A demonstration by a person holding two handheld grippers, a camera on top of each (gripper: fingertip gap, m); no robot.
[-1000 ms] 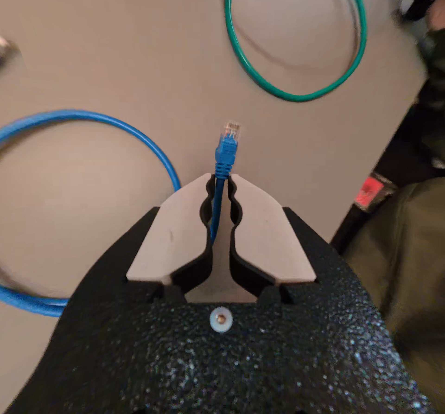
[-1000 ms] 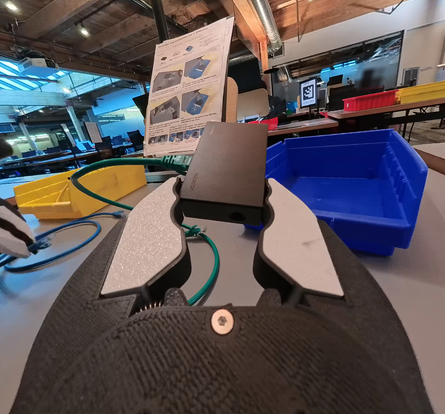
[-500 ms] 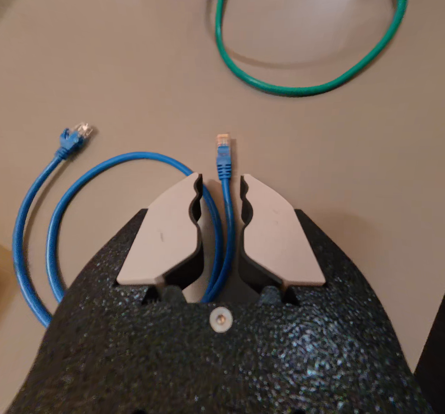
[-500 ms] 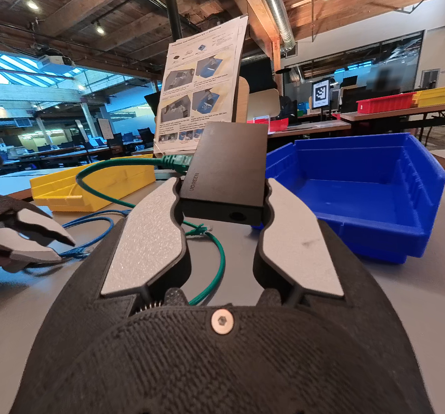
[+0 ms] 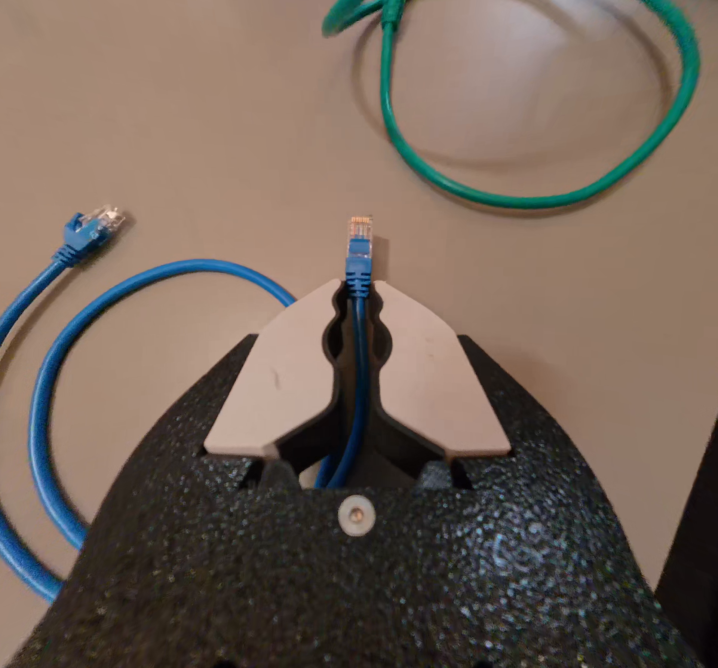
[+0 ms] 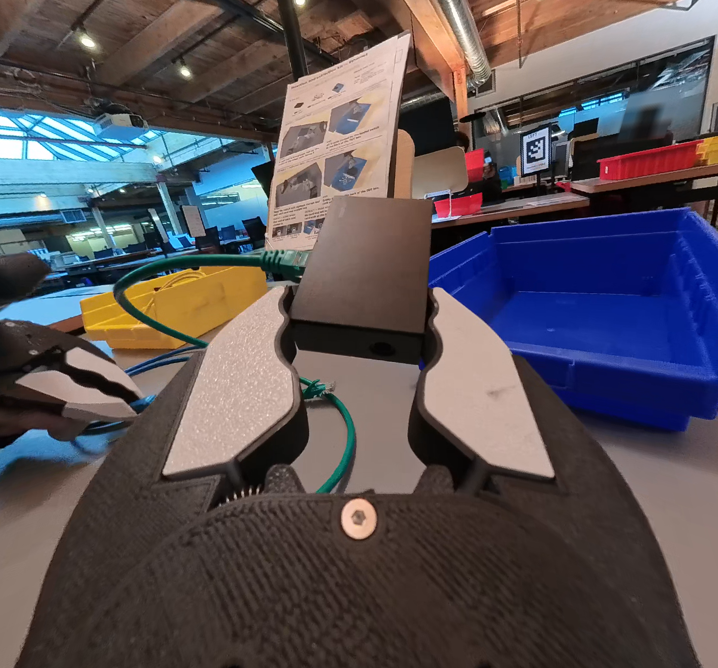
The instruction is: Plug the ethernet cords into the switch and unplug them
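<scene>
My left gripper (image 5: 359, 290) is shut on a blue ethernet cord (image 5: 42, 396) just behind its plug (image 5: 359, 239), which sticks out forward over the table. The cord's other plug (image 5: 93, 225) lies loose at the left. A green cord (image 5: 544, 198) lies looped ahead. My right gripper (image 6: 357, 293) is shut on the black switch (image 6: 369, 260) and holds it tilted above the table. One green plug (image 6: 285, 262) is in the switch's left side; the other green plug (image 6: 320, 389) lies on the table. The left gripper (image 6: 77, 393) shows low at the left of the right wrist view.
A blue bin (image 6: 582, 319) stands at the right and a yellow bin (image 6: 175, 307) at the back left. A printed instruction sheet (image 6: 338, 144) stands behind the switch. The table edge (image 5: 684, 513) runs at the right of the left wrist view.
The left gripper opened over the blue cord on the table, then shut on it again behind the plug. The right gripper has kept its hold on the switch, shifting slightly.
</scene>
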